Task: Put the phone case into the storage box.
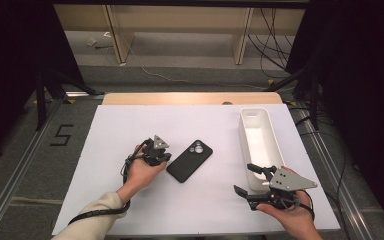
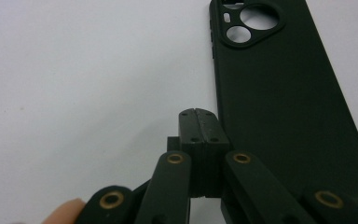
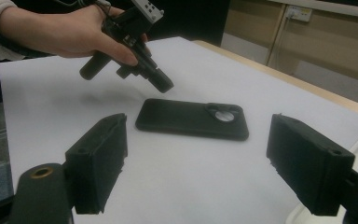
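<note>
A black phone (image 1: pixel 190 160) lies camera side up in the middle of the white table sheet (image 1: pixel 130 125). My left gripper (image 1: pixel 164 157) hovers just left of the phone's long edge, its jaws pressed together with nothing between them; the left gripper view has the joined tips (image 2: pixel 199 116) beside the phone (image 2: pixel 279 98). My right gripper (image 1: pixel 246 179) rests low at the front right, jaws spread wide and empty, pointing left toward the phone (image 3: pixel 193 119). The right gripper view also has the left gripper (image 3: pixel 161 86) tilted down above the phone's near end.
A long white bin (image 1: pixel 259 137) stands at the right of the sheet, just behind the right gripper. A wooden table edge (image 1: pixel 190 98) runs along the back. Dark floor and cables lie beyond, and a "5" mark (image 1: pixel 62 135) sits left of the table.
</note>
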Action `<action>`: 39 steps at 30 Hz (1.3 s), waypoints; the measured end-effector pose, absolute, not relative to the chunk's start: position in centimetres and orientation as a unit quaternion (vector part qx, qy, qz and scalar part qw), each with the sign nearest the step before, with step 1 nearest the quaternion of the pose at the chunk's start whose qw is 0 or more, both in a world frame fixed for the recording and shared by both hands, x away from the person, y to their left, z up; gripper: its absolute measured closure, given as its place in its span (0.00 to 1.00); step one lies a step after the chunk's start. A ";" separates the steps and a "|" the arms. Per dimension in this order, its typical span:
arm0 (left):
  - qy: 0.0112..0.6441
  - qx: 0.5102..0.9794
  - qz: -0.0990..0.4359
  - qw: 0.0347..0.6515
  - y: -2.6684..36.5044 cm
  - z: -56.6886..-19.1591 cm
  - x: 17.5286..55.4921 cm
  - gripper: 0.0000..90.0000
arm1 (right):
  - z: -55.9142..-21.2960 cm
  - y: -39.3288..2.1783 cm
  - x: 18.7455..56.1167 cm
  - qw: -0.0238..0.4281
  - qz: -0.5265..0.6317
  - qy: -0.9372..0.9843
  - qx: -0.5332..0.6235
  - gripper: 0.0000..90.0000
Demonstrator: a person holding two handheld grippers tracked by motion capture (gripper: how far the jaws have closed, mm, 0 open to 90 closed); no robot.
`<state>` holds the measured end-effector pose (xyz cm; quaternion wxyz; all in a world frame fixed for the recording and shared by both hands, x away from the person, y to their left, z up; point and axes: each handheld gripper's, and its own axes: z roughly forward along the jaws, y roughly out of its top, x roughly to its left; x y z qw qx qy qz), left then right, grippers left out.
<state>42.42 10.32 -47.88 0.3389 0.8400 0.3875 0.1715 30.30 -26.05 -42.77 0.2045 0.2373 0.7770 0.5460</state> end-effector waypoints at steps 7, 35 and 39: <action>0.387 0.842 0.167 0.337 10.2 -48.1 42.4 1.00 | -42.8 -26.0 30.3 0.203 0.546 0.778 0.237 0.24; 0.381 0.852 0.155 0.324 9.9 -48.7 42.3 1.00 | -42.8 -26.1 30.3 0.205 0.545 0.778 0.237 0.24; 0.381 0.852 0.153 0.324 9.9 -48.7 42.3 1.00 | -42.8 -26.1 30.3 0.205 0.544 0.779 0.237 0.24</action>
